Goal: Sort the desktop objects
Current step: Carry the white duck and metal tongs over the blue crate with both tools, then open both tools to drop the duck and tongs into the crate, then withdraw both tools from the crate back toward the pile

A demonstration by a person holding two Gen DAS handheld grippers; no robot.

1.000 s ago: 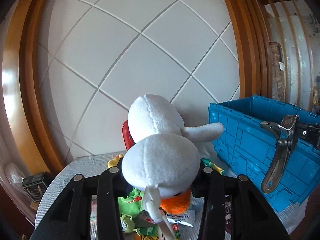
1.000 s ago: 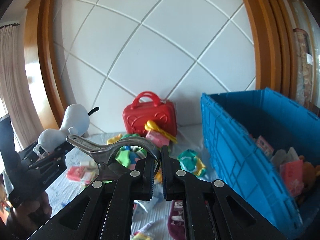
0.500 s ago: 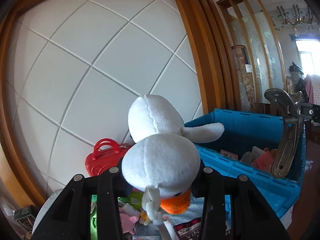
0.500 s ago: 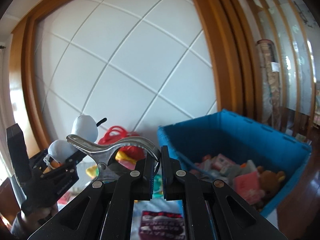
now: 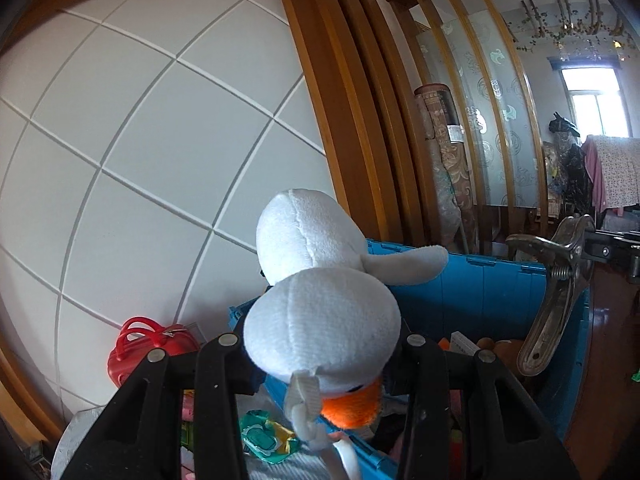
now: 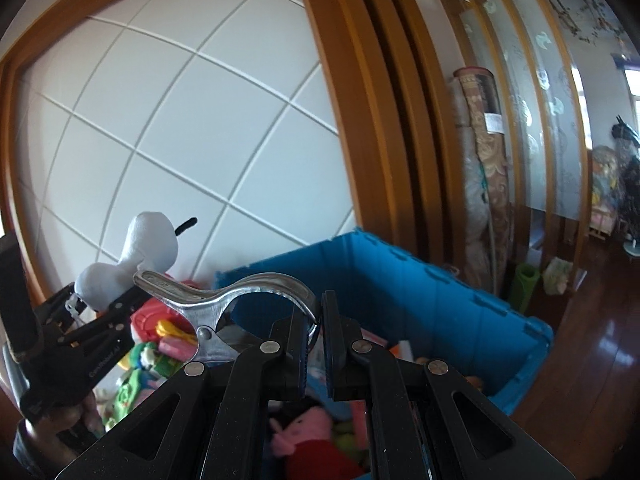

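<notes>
A white plush snowman (image 5: pixel 320 300) with an orange nose sits squeezed between the fingers of my left gripper (image 5: pixel 320 350), held up at the near left corner of the blue crate (image 5: pixel 480 292). From the right wrist view the same plush (image 6: pixel 136 256) shows at the left in that gripper. My right gripper (image 6: pixel 318 332) is shut on one handle of a metal spring clamp (image 6: pixel 224 300), above the open blue crate (image 6: pixel 400 280). The clamp (image 5: pixel 556 288) hangs at the right edge in the left wrist view.
The crate holds several toys, among them a pink pig plush (image 6: pixel 304 436). A red toy suitcase (image 5: pixel 148 348) and loose toys (image 6: pixel 152 364) lie on the grey table (image 5: pixel 80 432) left of the crate. A white panelled wall with a wooden frame stands behind; a rolled carpet (image 6: pixel 484 184) leans at the right.
Both grippers have swung right and slightly up with their loads, from over the cluttered table to over the blue crate. The red suitcase has slid to the left of both views.
</notes>
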